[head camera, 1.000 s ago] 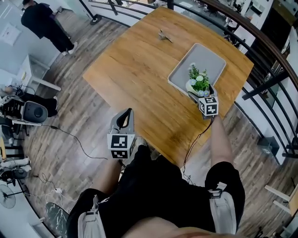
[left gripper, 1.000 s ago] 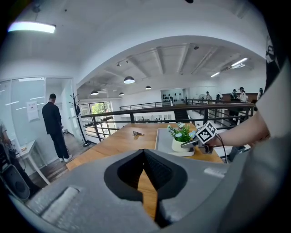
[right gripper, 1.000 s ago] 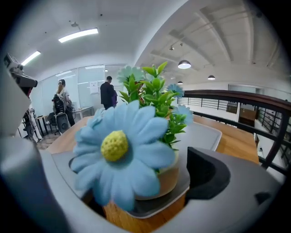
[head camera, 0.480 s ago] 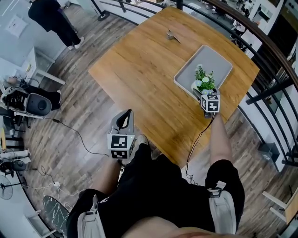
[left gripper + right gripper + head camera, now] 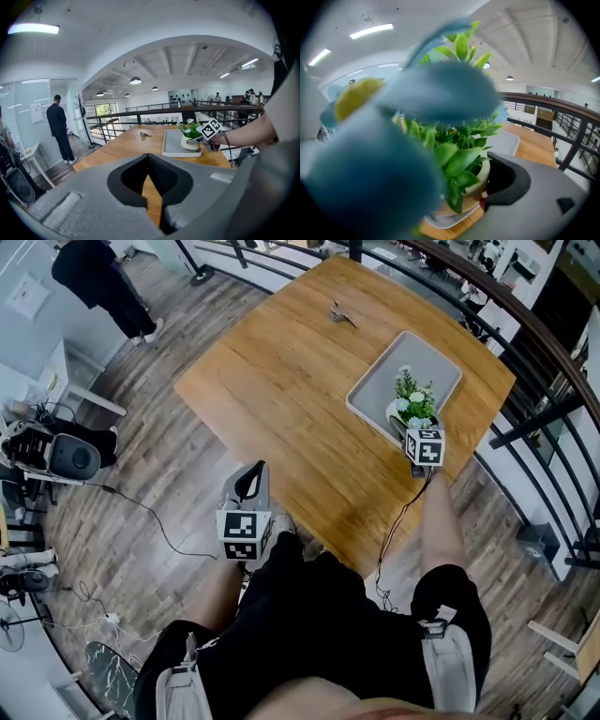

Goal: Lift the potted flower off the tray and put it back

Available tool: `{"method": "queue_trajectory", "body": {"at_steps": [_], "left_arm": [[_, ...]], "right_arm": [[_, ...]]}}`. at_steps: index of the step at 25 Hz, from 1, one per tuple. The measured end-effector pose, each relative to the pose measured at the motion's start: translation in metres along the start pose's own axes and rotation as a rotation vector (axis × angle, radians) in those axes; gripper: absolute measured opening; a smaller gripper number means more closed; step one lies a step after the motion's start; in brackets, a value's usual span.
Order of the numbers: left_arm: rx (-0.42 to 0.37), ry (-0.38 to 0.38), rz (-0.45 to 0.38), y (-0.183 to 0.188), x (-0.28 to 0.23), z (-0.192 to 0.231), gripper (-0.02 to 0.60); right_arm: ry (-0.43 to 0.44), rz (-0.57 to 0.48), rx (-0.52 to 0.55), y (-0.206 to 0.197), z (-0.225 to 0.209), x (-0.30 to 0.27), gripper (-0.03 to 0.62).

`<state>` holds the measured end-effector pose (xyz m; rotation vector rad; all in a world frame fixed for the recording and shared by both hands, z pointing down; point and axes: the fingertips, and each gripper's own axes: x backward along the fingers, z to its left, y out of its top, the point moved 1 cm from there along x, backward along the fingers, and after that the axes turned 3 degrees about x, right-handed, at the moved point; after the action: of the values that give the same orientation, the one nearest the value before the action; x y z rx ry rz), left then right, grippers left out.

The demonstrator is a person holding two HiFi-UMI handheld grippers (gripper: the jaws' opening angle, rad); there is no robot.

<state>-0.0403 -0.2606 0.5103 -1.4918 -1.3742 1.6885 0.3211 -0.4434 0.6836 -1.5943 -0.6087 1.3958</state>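
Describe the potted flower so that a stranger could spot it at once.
Find the wooden table, then the grey tray near its right edge. The potted flower stands at the tray's near end, the only plant there: white pot, green leaves, pale blooms.

**Q:** Table (image 5: 281, 381) count, and what stands on it?

**A:** 1 wooden table, which bears 1 grey tray (image 5: 424, 351), 1 potted flower (image 5: 411, 397) and 1 small metal item (image 5: 342, 314).

**Q:** Hand tools?

**A:** 2 in all: 1 left gripper (image 5: 251, 474) and 1 right gripper (image 5: 411, 426). The right gripper's jaws are closing with the flower's pot between them.

**Q:** On the floor, upper left?

**A:** 1 standing person (image 5: 98, 277), 1 loudspeaker (image 5: 71, 463) and 1 white side table (image 5: 67, 381).
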Motion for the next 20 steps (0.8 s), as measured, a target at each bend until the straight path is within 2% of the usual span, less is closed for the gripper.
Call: {"method": "queue_trajectory", "body": {"at_steps": [6, 12, 16, 20], "left_arm": [[0.001, -0.041, -0.037, 0.013, -0.007, -0.003, 0.012], [-0.004, -0.107, -0.089, 0.029, -0.014, -0.006, 0.012], [-0.009, -0.161, -0.132, 0.044, -0.015, -0.009, 0.012], [-0.01, -0.211, -0.174, 0.058, -0.019, -0.007, 0.012]], "right_arm": [[-0.038, -0.059, 0.011, 0.044, 0.009, 0.024, 0.506], [-0.079, -0.174, 0.039, 0.115, 0.03, 0.07, 0.506], [-0.09, -0.236, 0.02, 0.155, 0.05, 0.107, 0.506], [-0.16, -0.276, 0.019, 0.189, 0.067, 0.147, 0.506]]}}
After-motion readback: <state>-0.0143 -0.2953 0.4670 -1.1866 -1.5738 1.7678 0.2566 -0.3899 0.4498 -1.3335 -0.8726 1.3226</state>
